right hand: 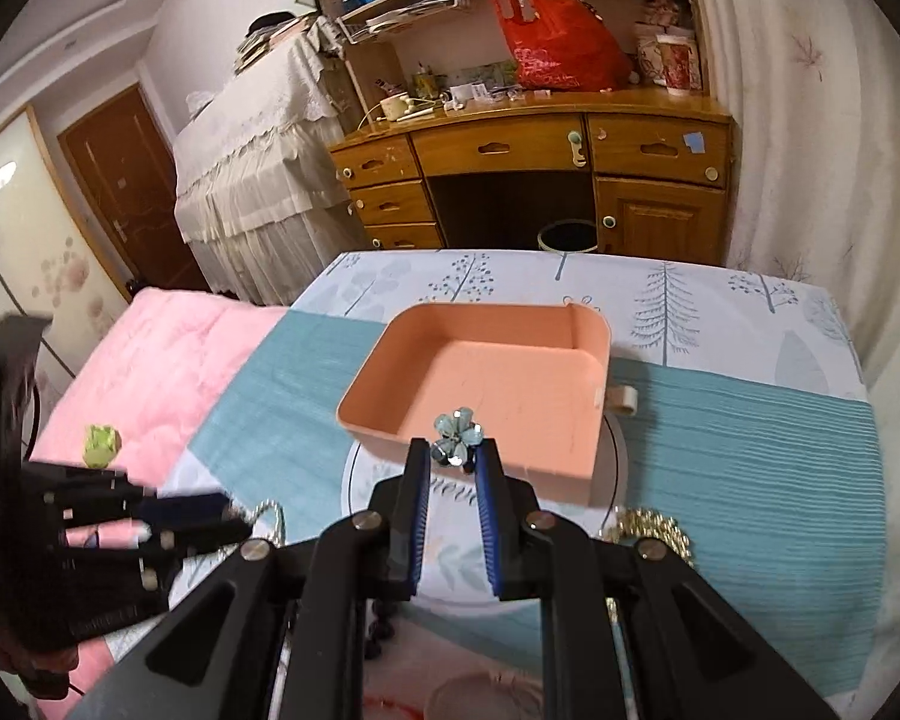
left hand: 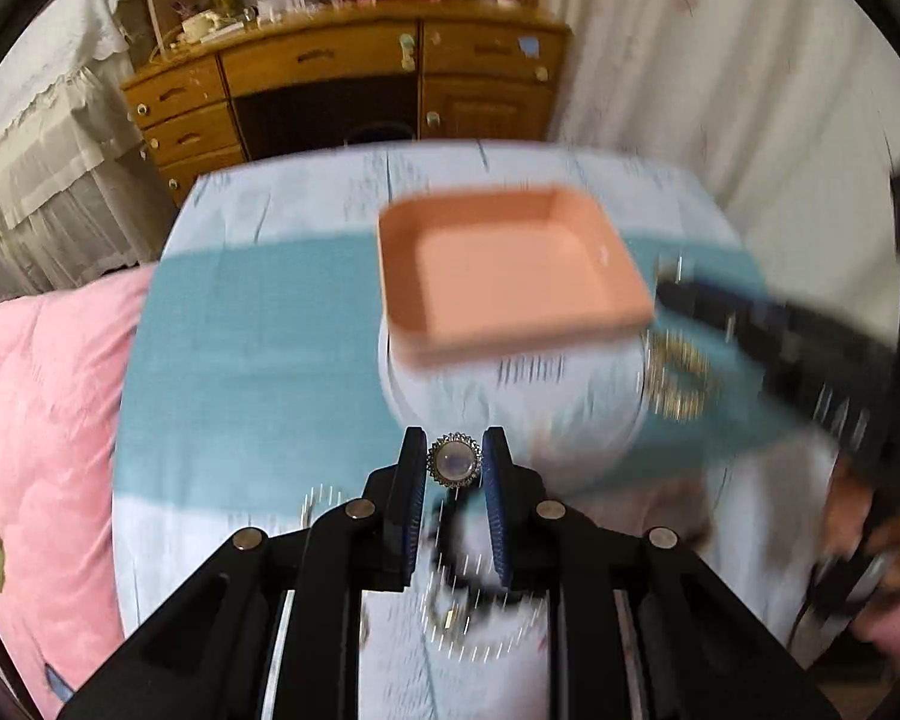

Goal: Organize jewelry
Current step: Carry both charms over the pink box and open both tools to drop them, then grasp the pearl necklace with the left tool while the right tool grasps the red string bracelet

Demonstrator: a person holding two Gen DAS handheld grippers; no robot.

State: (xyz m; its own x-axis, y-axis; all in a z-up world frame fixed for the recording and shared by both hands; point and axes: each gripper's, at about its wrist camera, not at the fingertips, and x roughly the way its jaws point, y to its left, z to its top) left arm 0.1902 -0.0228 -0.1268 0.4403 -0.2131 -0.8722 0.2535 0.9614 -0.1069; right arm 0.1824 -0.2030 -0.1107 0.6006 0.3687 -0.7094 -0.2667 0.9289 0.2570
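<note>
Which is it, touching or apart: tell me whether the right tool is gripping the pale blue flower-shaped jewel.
Touching. The right wrist view shows the right tool pinching the pale blue flower-shaped jewel between both fingertips, no gap.

A round pale-stoned ring [left hand: 455,461] was held pinched between the fingertips of the left gripper [left hand: 453,463]. Beyond the ring, a pink tray [left hand: 621,252] was seen, blurred, on a white round stand [left hand: 450,396]. To the right of the tray, the right gripper [left hand: 669,291] was seen above a gold chain [left hand: 678,381].
</note>
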